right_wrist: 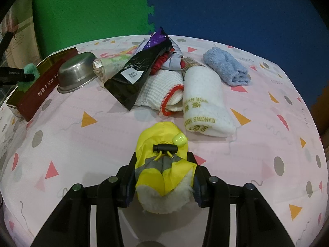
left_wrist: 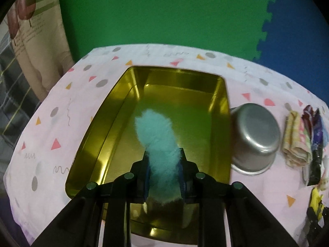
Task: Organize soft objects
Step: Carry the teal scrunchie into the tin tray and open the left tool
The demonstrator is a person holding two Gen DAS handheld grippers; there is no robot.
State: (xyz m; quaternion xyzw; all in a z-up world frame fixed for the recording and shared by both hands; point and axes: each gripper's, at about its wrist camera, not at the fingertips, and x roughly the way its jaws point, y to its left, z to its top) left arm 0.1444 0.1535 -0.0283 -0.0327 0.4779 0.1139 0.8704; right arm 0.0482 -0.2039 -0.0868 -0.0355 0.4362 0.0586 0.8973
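Note:
Over a gold-lined tin (left_wrist: 115, 111), my left gripper (left_wrist: 164, 153) is shut on a teal fluffy soft thing (left_wrist: 153, 127), whose free end hangs forward above the tin's bare floor. The right wrist view shows that tin (right_wrist: 41, 90) from its red side at the far left, with the teal thing (right_wrist: 30, 68) above it. My right gripper (right_wrist: 162, 157) is shut on a yellow fleece-lined bootie (right_wrist: 160, 135) with a black cord lock, low over the pink tablecloth. Rolled towels lie beyond it: white lettered (right_wrist: 205, 100), blue (right_wrist: 226, 65) and white with red edging (right_wrist: 162, 90).
An upturned steel bowl (left_wrist: 255, 138) sits right beside the tin. A black foil pouch (right_wrist: 135, 76) leans on the pile of cloths, and a folded checked cloth (left_wrist: 296, 140) lies next to the bowl. Green and blue foam mats lie beyond the table's far edge.

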